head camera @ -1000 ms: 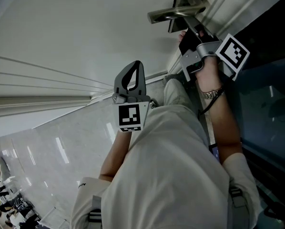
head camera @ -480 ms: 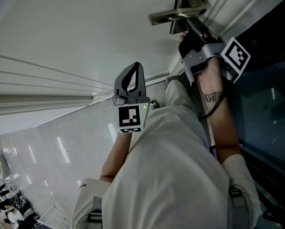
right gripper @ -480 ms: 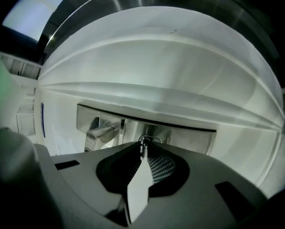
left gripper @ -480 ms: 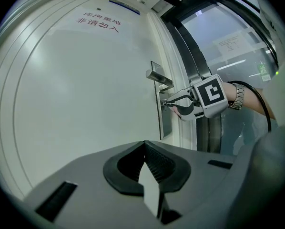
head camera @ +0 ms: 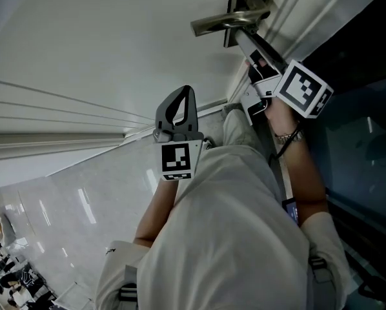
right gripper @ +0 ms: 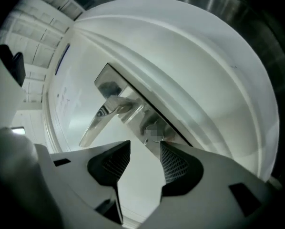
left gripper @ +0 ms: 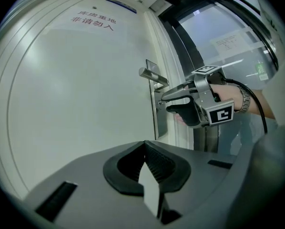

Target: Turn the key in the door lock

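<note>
White door (head camera: 102, 37) faced, left gripper (left gripper: 145, 146) held near, back from it, jaws closed together and empty, right gripper (right gripper: 145, 143) held far right at the lever handle (right gripper: 102, 120), jaws just opened wide, nothing gripped, blurred key (right gripper: 154, 131) seen in the lock just beyond their tips

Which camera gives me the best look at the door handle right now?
The right gripper view: the door handle sits close, in the middle of the picture, with lever and plate both clear. In the head view the handle is small, at the top edge. In the left gripper view it is small and seen from the side.
</note>
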### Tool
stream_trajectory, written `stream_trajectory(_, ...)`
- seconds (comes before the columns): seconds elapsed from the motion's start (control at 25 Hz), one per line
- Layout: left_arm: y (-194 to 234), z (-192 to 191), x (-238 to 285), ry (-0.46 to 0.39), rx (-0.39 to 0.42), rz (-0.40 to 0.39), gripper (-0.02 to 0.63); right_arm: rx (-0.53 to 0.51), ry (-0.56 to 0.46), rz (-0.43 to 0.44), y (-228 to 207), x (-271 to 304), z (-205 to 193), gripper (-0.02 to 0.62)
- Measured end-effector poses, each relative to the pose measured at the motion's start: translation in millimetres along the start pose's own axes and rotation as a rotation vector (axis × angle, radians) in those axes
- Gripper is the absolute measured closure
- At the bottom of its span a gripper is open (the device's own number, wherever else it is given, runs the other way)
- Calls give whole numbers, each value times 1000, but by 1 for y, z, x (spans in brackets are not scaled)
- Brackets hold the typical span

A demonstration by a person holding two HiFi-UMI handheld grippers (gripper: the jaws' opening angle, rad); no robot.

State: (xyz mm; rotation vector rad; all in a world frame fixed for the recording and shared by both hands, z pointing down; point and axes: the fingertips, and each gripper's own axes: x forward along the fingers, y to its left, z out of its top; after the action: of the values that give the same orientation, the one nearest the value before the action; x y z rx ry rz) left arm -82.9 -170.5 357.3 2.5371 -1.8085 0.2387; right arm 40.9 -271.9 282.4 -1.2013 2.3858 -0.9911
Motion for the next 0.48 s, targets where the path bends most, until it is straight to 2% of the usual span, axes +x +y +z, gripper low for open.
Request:
stream_trajectory(0.24, -12, 2, 5, -5, 13, -30, 597, -318, 15, -75, 0, -10, 8, 425)
stream_trajectory(0.32, -14, 3, 5, -9, 17, -37, 597, -499, 40, -118, 1, -12, 9, 421)
stream_trajectory(0.48, -20, 6, 5, -13, 21, -52, 597, -928, 100, -239, 1, -12, 5, 420)
